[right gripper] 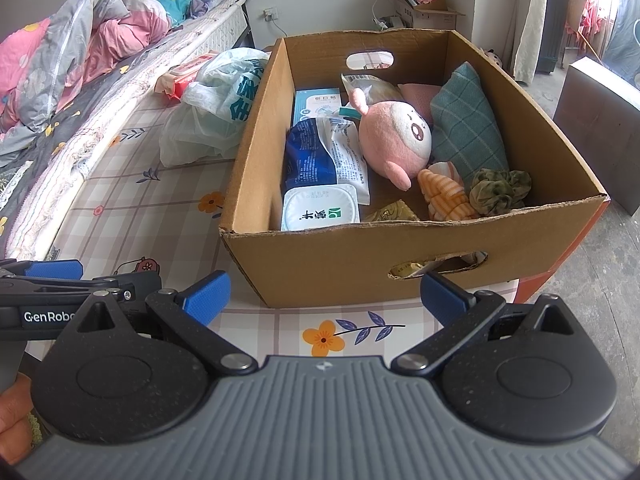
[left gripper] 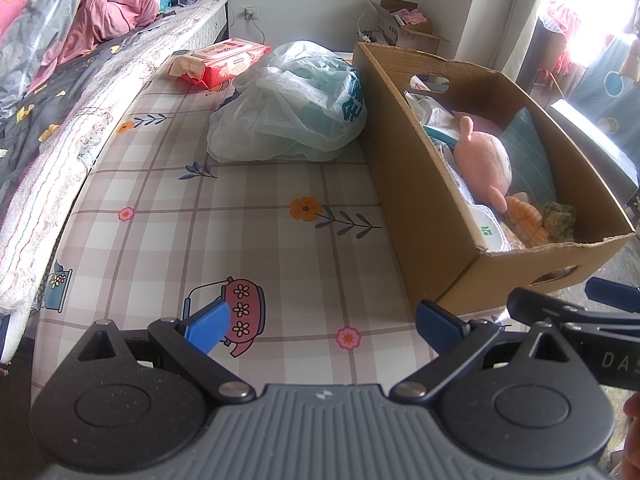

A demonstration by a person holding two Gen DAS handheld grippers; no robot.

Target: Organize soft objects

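A cardboard box stands on the patterned table. Inside lie a pink plush toy, a teal checked cushion, an orange striped soft toy, a green scrunchie and wipes packets. The box also shows in the left wrist view, with the plush. My right gripper is open and empty, just in front of the box's near wall. My left gripper is open and empty over the tablecloth, left of the box.
A white plastic bag and a red wipes pack lie on the table behind. A bed with quilts runs along the left. A dark cabinet stands right of the box.
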